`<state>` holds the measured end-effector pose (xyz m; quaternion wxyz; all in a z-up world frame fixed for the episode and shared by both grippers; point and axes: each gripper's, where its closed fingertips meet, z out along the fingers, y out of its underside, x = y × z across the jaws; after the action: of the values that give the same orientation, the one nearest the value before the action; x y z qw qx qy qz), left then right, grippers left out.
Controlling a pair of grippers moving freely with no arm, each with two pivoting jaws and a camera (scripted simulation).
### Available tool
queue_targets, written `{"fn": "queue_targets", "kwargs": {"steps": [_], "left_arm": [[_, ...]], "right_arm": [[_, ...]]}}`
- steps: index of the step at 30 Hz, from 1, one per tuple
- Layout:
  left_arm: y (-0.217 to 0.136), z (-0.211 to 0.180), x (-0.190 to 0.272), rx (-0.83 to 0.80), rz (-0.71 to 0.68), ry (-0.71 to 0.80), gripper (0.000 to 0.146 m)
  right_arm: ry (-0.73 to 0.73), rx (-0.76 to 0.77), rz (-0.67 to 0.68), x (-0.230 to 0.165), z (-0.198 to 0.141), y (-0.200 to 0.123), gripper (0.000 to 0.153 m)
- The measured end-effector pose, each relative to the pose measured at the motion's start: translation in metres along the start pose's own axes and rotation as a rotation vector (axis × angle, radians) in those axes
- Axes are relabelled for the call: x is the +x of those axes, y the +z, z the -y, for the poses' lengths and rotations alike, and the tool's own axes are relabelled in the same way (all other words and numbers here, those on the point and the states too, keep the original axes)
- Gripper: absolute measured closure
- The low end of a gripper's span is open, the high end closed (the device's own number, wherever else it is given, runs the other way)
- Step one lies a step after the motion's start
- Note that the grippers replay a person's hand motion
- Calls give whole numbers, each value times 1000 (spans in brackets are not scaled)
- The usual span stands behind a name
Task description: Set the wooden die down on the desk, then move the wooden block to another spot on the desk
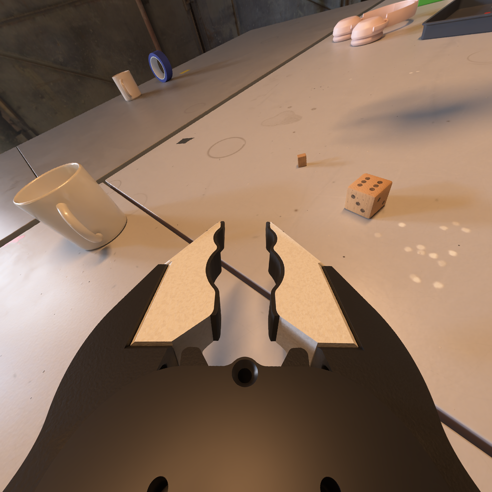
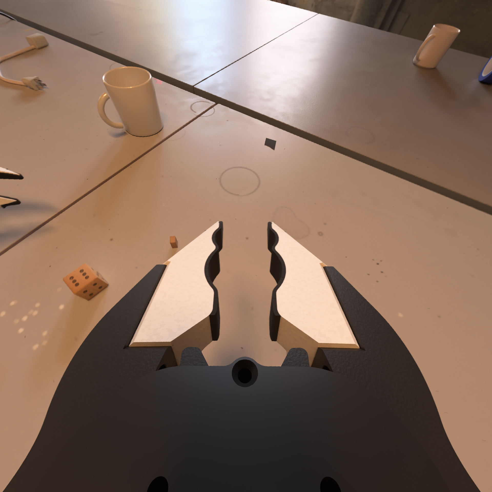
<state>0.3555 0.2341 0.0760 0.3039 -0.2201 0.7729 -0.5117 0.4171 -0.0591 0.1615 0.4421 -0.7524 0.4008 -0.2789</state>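
Observation:
The wooden die (image 1: 368, 195) rests on the desk, right of and beyond my left gripper (image 1: 245, 226), which is open and empty above the desk seam. A small wooden block (image 1: 302, 160) stands on the desk past the die. In the right wrist view the die (image 2: 85, 281) lies to the left and the block (image 2: 173, 241) stands just left of my left finger. My right gripper (image 2: 245, 226) is open and empty above the desk. The left gripper's fingertips (image 2: 10, 175) show at the left edge of the right wrist view.
A cream mug (image 1: 70, 206) stands left of my left gripper and shows in the right wrist view (image 2: 131, 101). A second mug (image 1: 126, 85) and a blue tape roll (image 1: 159, 66) stand farther back. Pink dishes (image 1: 372, 24) and a dark tray (image 1: 458, 24) sit at the far right. A white cable with plug (image 2: 24, 66) lies far left.

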Motion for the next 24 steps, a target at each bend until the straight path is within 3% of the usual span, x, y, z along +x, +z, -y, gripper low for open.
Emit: {"fn": "queue_targets", "kwargs": {"steps": [5, 10, 13, 17, 22, 24], "left_arm": [[0, 0, -1, 1, 1, -3, 115], [-1, 0, -1, 2, 0, -7, 115], [-1, 0, -2, 3, -2, -7, 115], [-1, 0, -2, 5, -6, -8, 115], [-1, 1, -1, 7, -13, -6, 115], [-1, 1, -1, 7, -15, -5, 115]], "right_arm": [[6, -45, 40, -49, -24, 44, 108], [-35, -221, 126, -96, -67, 96, 103], [-77, -314, 122, -103, -86, 116, 102], [-83, -367, 119, -104, -94, 129, 113], [-78, -419, 193, -110, -96, 130, 145], [-84, -416, 203, -108, -95, 130, 145]]}}
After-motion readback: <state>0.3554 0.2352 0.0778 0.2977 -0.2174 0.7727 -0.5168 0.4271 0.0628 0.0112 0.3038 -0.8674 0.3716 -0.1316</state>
